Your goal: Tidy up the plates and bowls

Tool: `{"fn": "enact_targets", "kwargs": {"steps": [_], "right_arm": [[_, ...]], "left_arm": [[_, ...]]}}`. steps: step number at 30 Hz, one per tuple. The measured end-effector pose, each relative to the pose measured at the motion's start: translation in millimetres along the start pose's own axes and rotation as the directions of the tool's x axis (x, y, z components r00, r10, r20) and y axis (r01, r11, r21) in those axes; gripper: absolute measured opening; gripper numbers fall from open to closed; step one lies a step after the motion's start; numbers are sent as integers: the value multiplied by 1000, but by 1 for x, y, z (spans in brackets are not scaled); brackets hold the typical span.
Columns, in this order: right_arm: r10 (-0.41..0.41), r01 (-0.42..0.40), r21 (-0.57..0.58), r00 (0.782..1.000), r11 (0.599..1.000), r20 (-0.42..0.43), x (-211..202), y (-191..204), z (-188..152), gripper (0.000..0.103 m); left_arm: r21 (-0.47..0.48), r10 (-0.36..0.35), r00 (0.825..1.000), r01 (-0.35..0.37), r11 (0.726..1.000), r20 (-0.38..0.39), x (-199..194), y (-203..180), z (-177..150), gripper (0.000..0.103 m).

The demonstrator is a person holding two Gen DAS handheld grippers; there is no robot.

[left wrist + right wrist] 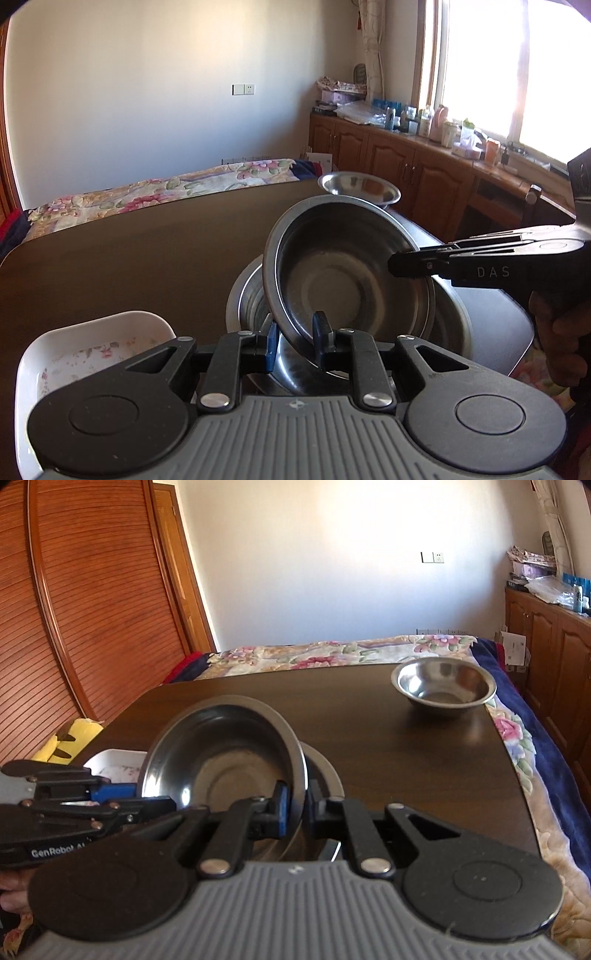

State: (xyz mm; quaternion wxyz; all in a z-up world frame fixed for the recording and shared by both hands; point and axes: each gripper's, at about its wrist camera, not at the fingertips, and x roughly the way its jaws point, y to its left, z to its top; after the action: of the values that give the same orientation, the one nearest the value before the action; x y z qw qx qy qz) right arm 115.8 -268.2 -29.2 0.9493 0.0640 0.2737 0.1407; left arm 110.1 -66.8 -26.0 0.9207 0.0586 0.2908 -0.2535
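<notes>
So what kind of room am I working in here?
Most likely a bedroom at home, not a kitchen. A bed with a floral blanket lies just beyond the dark table, a slatted wooden wardrobe door stands to one side, and low wooden cabinets cluttered with bottles run under the window.

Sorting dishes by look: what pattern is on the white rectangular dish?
The white dish has small pink flowers printed inside, clearest in the left wrist view.

Table (pixel 369 716): dark brown wood, rounded corners, standing over a floral bedspread (pixel 332 651).
Far right corner: small steel bowl (pixel 443 686), upright, alone.
Near edge: wide steel basin (pixel 447 325).
Near left: white floral-printed dish (pixel 92 354), just beside the basin.
</notes>
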Motion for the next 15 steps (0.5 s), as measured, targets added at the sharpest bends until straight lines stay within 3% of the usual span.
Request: {"fn": "enact_targets", "kwargs": {"steps": [9, 15], "right_arm": [[-25, 25, -15, 999, 1000, 38, 3, 3, -6, 10], [-55, 60, -104, 997, 993, 44, 3, 14, -9, 10]], "left_arm": [[15, 23, 1000, -23, 1000, 0, 9, 2, 0, 21], [-19, 30, 999, -29, 999, 20, 5, 9, -1, 19]]}}
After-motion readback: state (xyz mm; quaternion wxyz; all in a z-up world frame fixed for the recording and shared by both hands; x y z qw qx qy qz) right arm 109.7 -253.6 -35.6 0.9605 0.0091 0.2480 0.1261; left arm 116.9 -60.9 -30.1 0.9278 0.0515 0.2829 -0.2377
